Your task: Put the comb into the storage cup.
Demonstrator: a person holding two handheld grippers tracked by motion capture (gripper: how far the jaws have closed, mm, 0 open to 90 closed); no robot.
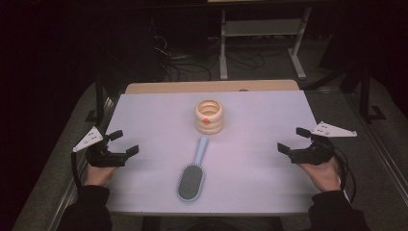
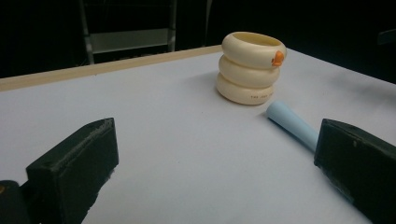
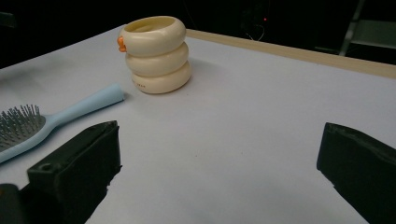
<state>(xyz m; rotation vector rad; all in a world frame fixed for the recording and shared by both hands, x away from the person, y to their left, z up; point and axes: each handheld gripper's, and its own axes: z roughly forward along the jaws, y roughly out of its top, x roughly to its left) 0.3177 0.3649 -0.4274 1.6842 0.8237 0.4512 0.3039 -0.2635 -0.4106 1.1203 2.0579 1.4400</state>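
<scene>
Lying near cream holder (image 1: pixel 209 116): blue hairbrush (image 1: pixel 193 173)

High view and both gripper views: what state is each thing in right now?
Hairbrush: lying flat on the table, bristles up, handle toward the holder, untouched.
Cream ringed holder: upright, open top, apart from the brush handle.
Left gripper: open, holding nothing.
Right gripper: open, holding nothing.
Table: bears brush and holder.

Light-blue hairbrush (image 1: pixel 192 173), cream ringed cup (image 1: pixel 209 116)
</scene>
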